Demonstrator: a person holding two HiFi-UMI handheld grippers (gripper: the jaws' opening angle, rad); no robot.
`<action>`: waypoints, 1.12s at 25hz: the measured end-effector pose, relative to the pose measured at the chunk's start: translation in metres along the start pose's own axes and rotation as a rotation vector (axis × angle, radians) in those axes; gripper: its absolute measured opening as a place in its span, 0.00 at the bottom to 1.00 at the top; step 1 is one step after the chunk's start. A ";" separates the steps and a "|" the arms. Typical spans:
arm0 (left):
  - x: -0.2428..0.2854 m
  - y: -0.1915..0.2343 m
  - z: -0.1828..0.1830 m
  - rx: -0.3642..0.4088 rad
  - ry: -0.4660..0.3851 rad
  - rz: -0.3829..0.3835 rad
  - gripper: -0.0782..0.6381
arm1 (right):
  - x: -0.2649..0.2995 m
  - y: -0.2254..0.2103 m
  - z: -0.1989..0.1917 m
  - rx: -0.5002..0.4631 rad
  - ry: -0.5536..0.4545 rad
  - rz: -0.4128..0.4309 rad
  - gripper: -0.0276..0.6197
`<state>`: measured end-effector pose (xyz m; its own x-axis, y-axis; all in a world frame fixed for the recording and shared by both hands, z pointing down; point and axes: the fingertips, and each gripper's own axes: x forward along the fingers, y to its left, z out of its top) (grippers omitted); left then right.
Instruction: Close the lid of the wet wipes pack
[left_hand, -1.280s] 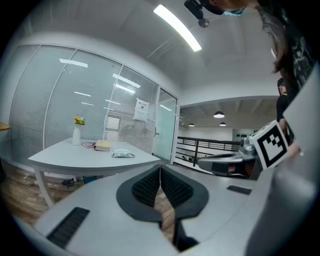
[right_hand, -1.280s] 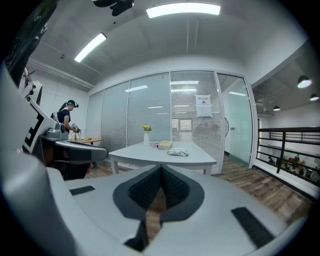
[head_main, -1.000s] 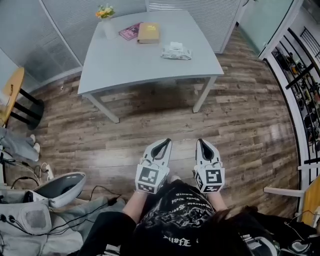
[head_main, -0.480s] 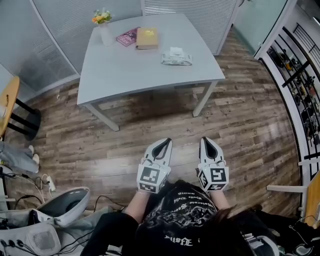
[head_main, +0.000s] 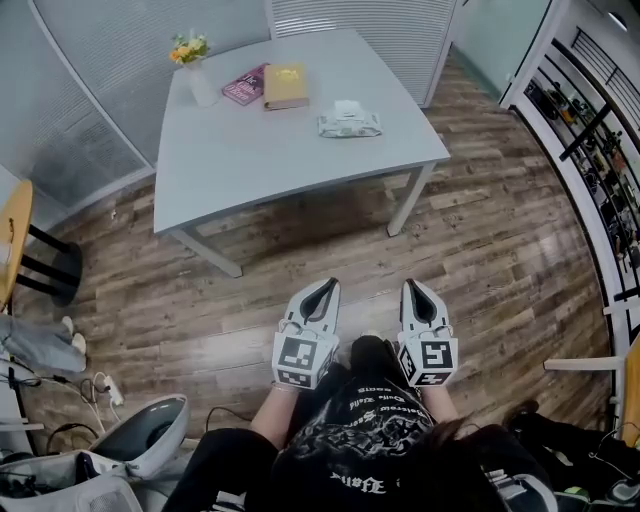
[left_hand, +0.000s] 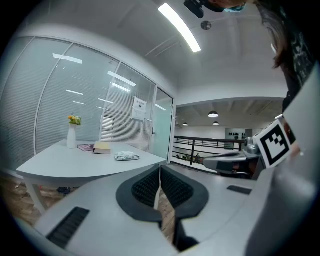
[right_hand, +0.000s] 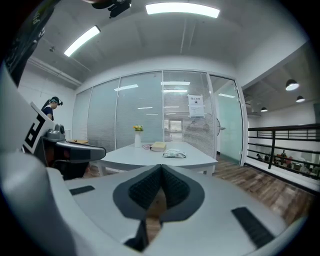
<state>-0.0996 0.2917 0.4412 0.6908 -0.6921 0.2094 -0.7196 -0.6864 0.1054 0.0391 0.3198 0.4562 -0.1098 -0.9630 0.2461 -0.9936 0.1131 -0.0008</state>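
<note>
The wet wipes pack (head_main: 350, 122) lies on the far right part of a grey table (head_main: 260, 150), its white lid standing up; it also shows small in the left gripper view (left_hand: 126, 157) and the right gripper view (right_hand: 174, 154). Both grippers hang close to my body over the wooden floor, well short of the table. My left gripper (head_main: 322, 290) is shut with nothing between its jaws, the pads meeting in its own view (left_hand: 160, 167). My right gripper (head_main: 414, 288) is likewise shut and empty (right_hand: 161, 167).
On the table's far edge stand a vase of flowers (head_main: 193, 68), a pink book (head_main: 243, 86) and a yellow book (head_main: 286, 86). A railing (head_main: 590, 140) runs along the right. A chair (head_main: 22, 250) stands at the left, and bags with cables (head_main: 110, 450) lie at the lower left.
The table and wipes pack have slid slightly lower and left in the head view as I step toward them. Both grippers stay shut, side by side.
</note>
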 end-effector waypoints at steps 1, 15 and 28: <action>0.002 0.002 -0.002 -0.001 0.005 0.003 0.12 | 0.001 -0.003 -0.002 0.005 0.003 -0.005 0.04; 0.091 0.027 0.009 -0.030 0.028 0.076 0.12 | 0.101 -0.058 0.006 0.001 0.046 0.128 0.04; 0.209 0.039 0.024 -0.046 0.068 0.166 0.12 | 0.204 -0.117 0.036 -0.042 0.032 0.303 0.04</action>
<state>0.0182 0.1152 0.4652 0.5571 -0.7772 0.2925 -0.8268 -0.5520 0.1081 0.1322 0.1010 0.4715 -0.3994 -0.8758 0.2711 -0.9136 0.4047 -0.0387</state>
